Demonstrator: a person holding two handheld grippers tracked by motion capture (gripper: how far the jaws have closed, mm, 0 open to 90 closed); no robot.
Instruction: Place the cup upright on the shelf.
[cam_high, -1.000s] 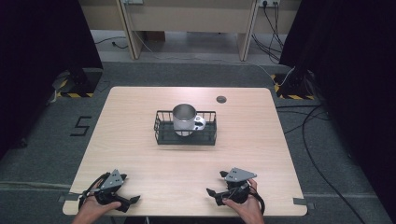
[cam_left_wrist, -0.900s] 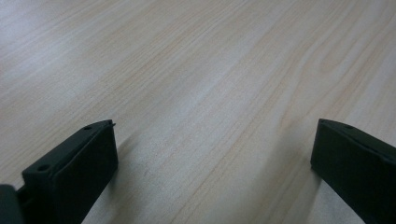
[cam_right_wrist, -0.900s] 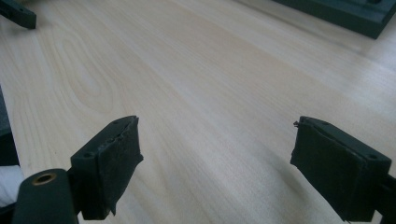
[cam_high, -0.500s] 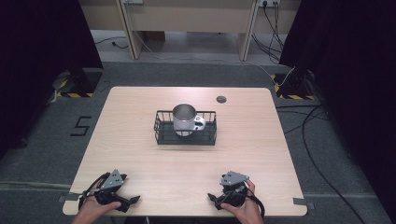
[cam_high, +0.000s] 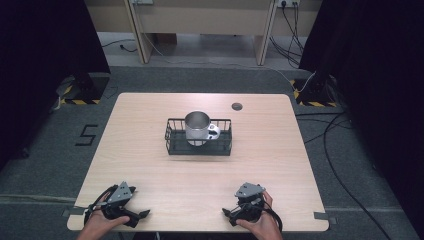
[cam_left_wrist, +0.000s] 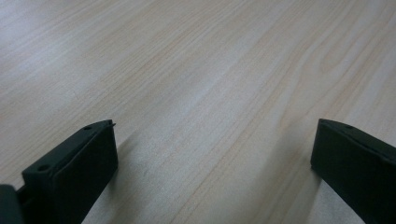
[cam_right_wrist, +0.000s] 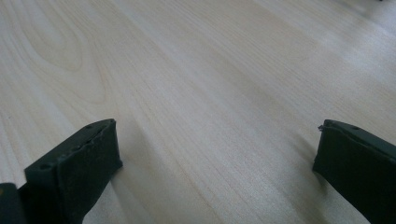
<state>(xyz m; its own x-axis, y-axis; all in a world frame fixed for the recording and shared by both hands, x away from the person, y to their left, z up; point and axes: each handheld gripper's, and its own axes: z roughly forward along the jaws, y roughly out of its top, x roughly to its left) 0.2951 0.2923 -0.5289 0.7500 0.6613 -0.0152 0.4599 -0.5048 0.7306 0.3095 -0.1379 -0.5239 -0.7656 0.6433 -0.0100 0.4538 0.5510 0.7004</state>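
Your left gripper (cam_high: 141, 214) and right gripper (cam_high: 226, 212) both rest spread wide, empty; the mug (cam_high: 198, 128) in its wire basket (cam_high: 173, 136) sits well ahead, between them, nearer neither

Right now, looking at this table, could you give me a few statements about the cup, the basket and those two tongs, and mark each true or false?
1. The metal cup stands inside the black wire basket. True.
2. The left tongs are clamped on the cup. False: they rest near the table's front edge, jaws wide apart, nothing between them.
3. The right tongs are open. True.
4. The cup lies tipped on its side. False: it stands upright, mouth up.
5. A small dark round spot sits on the table beyond the basket. True.
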